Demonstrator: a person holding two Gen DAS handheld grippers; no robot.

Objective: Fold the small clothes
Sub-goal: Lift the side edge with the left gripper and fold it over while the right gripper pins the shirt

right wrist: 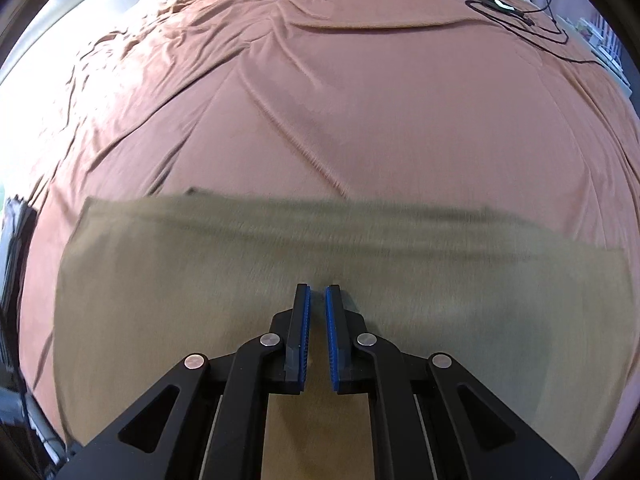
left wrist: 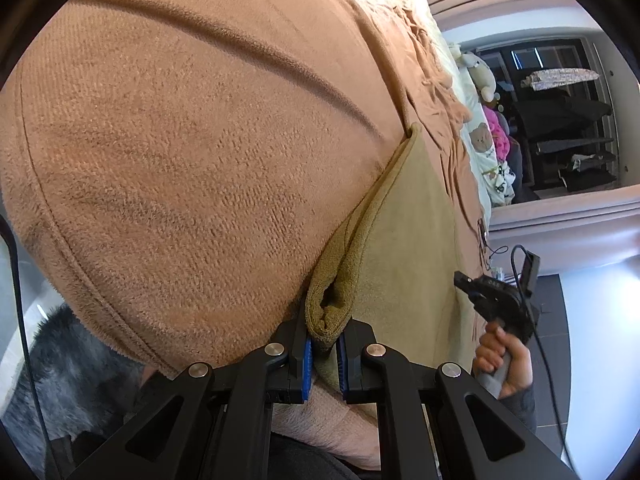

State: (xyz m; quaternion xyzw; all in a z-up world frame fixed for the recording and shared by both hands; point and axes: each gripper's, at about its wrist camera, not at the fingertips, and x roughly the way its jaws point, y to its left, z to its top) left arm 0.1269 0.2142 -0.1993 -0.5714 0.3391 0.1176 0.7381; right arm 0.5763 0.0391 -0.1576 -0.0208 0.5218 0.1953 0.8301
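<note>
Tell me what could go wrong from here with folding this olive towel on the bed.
1. The left gripper pinches only a bunched corner of the olive towel; it may slip free.
2. The right gripper is shut and empty above the towel, so that side is unheld and the fold may skew.
3. The orange blanket underneath is wrinkled and could get pinched too.

The left wrist camera sits low at the bed's [left wrist: 200, 140] edge, very near the blanket, looking along the cloth [left wrist: 408, 240] toward a far window. The right wrist camera hangs higher, tilted steeply down over the cloth [right wrist: 280, 280], facing up the bed [right wrist: 360, 100]. Both views share cloth and blanket
</note>
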